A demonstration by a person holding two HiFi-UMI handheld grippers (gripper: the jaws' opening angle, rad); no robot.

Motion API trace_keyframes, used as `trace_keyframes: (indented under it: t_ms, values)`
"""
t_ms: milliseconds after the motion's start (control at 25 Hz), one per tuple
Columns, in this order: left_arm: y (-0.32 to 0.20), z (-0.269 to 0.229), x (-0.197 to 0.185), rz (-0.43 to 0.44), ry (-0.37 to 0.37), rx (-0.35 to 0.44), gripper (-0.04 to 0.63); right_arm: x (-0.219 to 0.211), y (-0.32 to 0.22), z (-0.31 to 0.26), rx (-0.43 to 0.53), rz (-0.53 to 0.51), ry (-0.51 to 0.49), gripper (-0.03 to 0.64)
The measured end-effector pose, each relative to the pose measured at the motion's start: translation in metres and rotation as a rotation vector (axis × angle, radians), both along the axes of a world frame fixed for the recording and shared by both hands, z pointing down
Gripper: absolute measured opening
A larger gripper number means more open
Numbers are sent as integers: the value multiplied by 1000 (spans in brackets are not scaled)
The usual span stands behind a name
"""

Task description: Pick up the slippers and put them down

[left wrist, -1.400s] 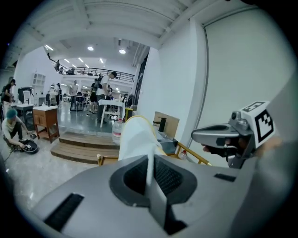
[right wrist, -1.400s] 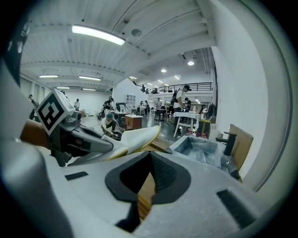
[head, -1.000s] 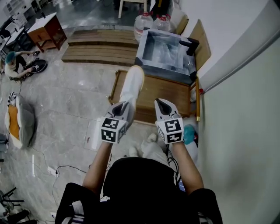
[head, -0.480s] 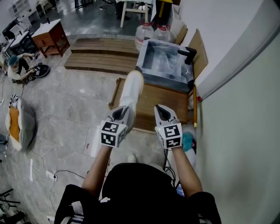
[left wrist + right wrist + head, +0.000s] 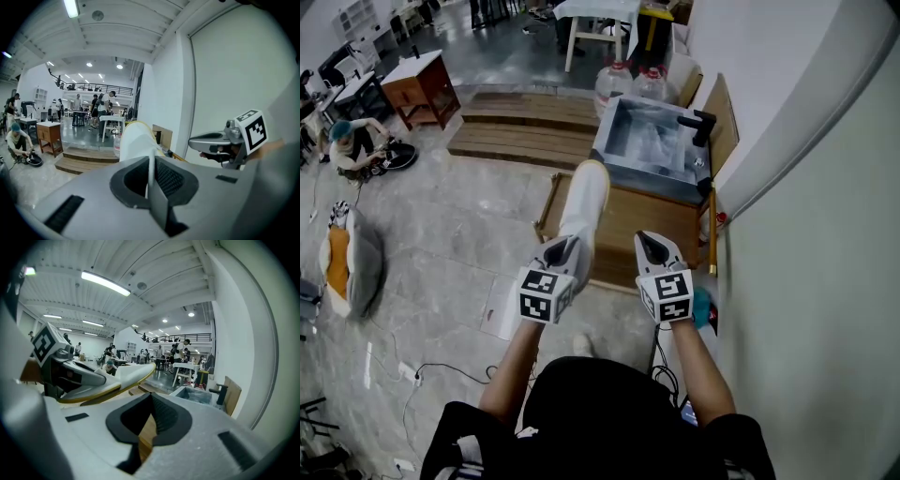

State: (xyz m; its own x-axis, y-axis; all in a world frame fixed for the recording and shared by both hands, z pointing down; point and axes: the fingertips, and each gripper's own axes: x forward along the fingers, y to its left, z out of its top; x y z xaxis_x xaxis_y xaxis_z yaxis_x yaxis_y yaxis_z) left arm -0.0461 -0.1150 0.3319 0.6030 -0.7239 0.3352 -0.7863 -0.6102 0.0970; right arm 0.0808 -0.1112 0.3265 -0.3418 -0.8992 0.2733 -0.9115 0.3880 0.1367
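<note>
A white slipper point(image 5: 584, 202) with a yellow sole edge sticks out forward from my left gripper point(image 5: 565, 246), which is shut on its heel end. The slipper hangs in the air over the low wooden board point(image 5: 649, 220). In the left gripper view a thin edge of the slipper point(image 5: 136, 143) runs between the closed jaws of the left gripper point(image 5: 150, 161). My right gripper point(image 5: 649, 244) is level with the left one, to its right, shut and holding nothing. The right gripper view shows the slipper point(image 5: 126, 376) from the side, to the left of the right gripper point(image 5: 151, 397).
Beyond the board stand a metal sink point(image 5: 652, 141), two water jugs point(image 5: 614, 84) and wooden steps point(image 5: 525, 127). A white wall point(image 5: 806, 234) runs along the right. On the grey floor lie a sheet of paper point(image 5: 502, 305) and a cushion point(image 5: 342, 262); a person point(image 5: 352, 145) crouches far left.
Both grippers have risen a little and moved forward, the left one still carrying the slipper. More of the room beyond the steps has come into view.
</note>
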Motion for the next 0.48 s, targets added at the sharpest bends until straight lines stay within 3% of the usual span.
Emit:
trace_keyframes:
  t_ms: [480]
  values:
    - [72, -7, 11, -35, -12, 35, 18, 9, 74, -4, 15, -37, -29, -11]
